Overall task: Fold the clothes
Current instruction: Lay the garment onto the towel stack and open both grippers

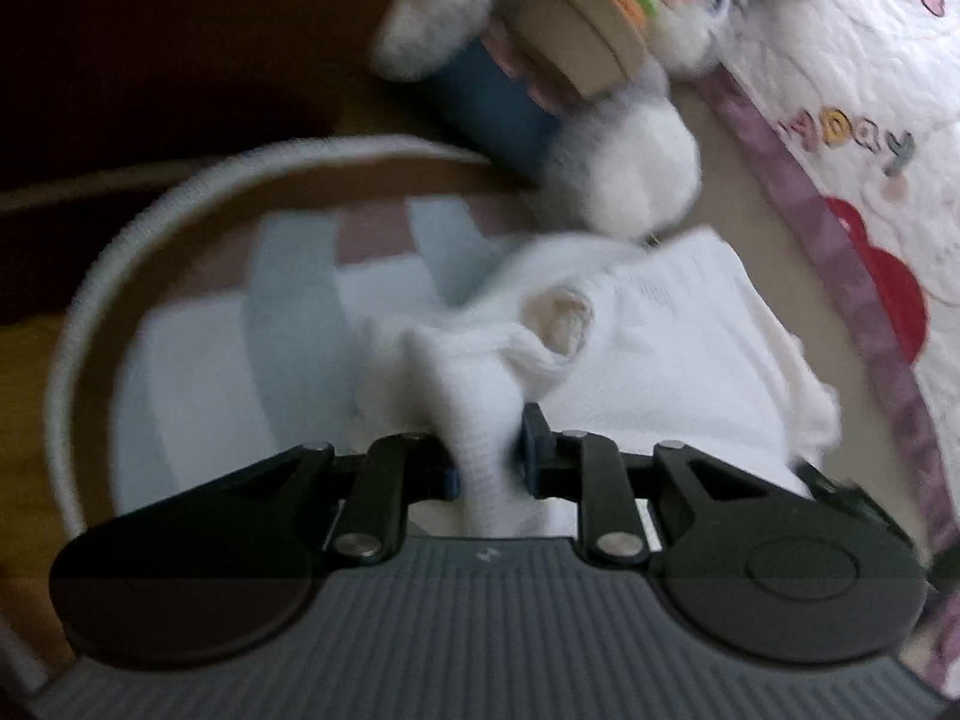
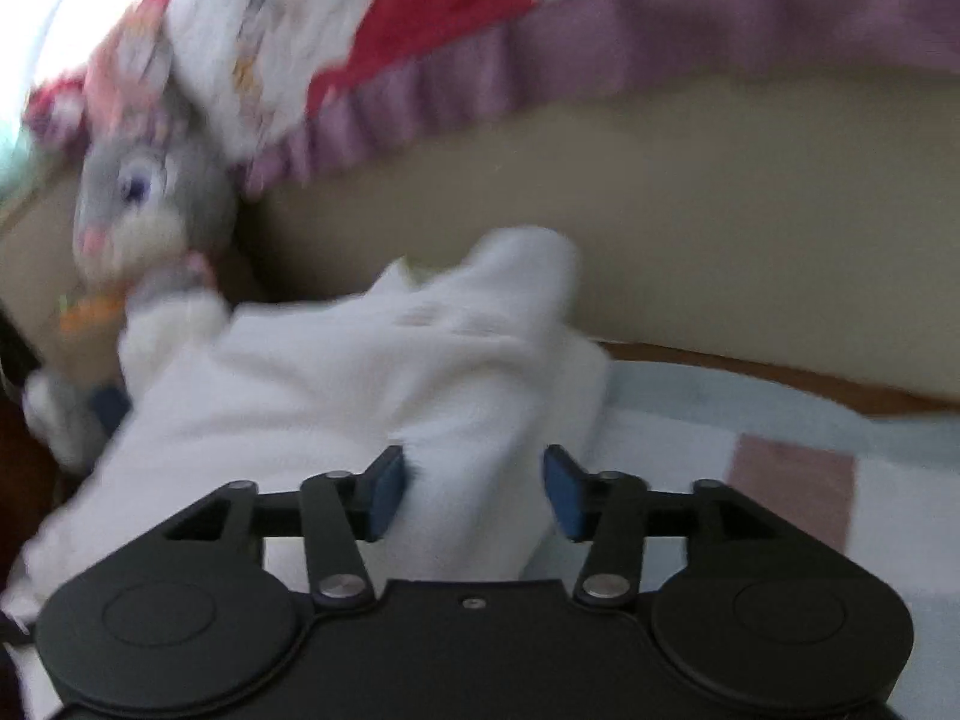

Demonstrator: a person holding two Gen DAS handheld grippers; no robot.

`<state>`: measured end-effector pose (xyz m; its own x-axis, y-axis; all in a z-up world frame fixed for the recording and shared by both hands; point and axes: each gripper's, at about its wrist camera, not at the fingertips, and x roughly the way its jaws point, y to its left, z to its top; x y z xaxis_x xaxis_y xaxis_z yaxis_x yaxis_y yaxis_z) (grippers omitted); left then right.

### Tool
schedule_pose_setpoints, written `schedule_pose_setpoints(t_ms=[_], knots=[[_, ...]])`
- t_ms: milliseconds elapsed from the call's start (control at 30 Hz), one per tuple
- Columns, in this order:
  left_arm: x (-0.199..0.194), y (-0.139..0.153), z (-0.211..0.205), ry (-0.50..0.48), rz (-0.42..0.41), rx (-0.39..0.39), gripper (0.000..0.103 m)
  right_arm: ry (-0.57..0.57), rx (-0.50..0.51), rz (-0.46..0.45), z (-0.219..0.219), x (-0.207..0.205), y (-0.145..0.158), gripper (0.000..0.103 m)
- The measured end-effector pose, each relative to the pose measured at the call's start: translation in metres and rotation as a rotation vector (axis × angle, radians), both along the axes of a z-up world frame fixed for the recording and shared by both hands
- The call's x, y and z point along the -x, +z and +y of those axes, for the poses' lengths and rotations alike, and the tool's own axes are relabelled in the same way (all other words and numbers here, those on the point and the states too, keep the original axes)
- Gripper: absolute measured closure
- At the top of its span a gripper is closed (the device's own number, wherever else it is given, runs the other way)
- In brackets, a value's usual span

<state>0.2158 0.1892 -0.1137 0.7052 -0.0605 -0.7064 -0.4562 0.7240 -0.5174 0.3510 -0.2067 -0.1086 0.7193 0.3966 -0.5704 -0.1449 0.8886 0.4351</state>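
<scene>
My left gripper pinches the white garment; my right gripper, jaws apart, should close squarely around its fold.

One white garment shows in both wrist views, bunched in a single heap. One round basket with a white rim holds one pale checked cloth. One grey and white plush rabbit lies far left. One quilt with a purple frill lies beyond. Two grippers, the left gripper and the right gripper, complete the count.
</scene>
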Motion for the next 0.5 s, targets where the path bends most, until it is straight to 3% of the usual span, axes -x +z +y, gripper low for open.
schedule_pose_setpoints(t_ms=[133, 267, 400, 500], knots=[[-0.003, -0.008, 0.005, 0.033, 0.028, 0.065, 0.080, -0.040, -0.333, 0.060, -0.029, 0.043, -0.013, 0.052], [-0.003, -0.017, 0.007, 0.055, 0.044, 0.113, 0.079, 0.144, -0.471, 0.141, -0.005, 0.085, -0.030, 0.052], [-0.003, -0.020, 0.007, 0.056, 0.052, 0.118, 0.079, 0.254, -0.367, 0.135, 0.030, 0.124, -0.030, 0.054], [-0.004, -0.021, 0.005, 0.046, 0.060, 0.103, 0.079, 0.316, -0.367, 0.149, 0.035, 0.142, -0.035, 0.056]])
